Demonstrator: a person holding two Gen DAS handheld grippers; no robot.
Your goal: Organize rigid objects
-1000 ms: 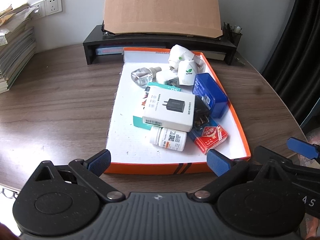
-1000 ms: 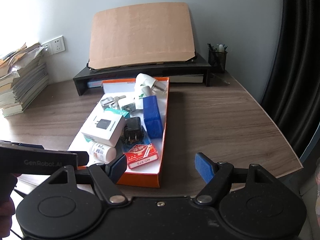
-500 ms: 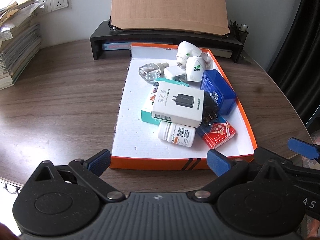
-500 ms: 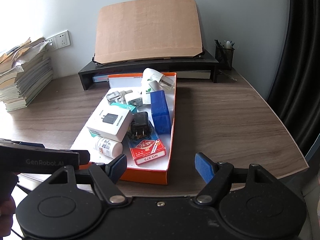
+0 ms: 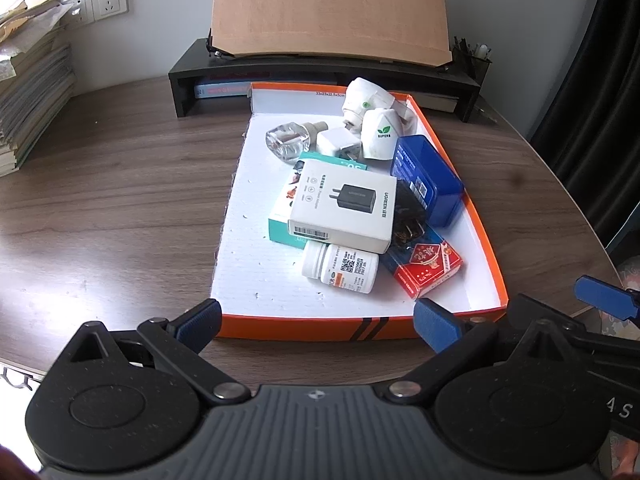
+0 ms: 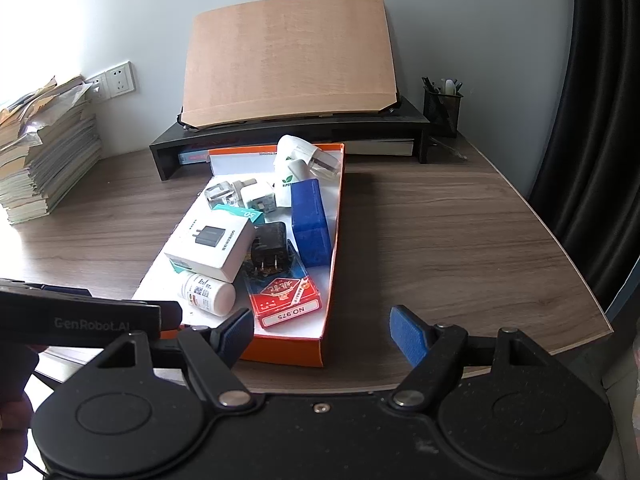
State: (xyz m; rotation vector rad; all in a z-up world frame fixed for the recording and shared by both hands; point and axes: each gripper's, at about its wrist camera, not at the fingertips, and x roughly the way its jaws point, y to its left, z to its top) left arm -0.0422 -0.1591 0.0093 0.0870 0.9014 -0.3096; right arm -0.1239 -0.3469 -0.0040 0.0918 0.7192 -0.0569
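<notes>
Hovering with jaws spread and empty at the tray's [image 5: 360, 326] near edge, both grippers face the pill bottle [image 5: 340, 267], lying crosswise nearest the left gripper [image 5: 316, 320].

Each black gripper [image 6: 322, 332] has blue ribbed pads [image 6: 408, 334], silver screws, "GenRobot.AI" lettering.

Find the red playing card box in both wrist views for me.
Left wrist: red playing card box lies right of centre, in the near right part of the orange-rimmed cardboard tray.
Right wrist: it lies just left of centre, at the tray's near end.
Shared landmark: white pill bottle beside it.
</notes>
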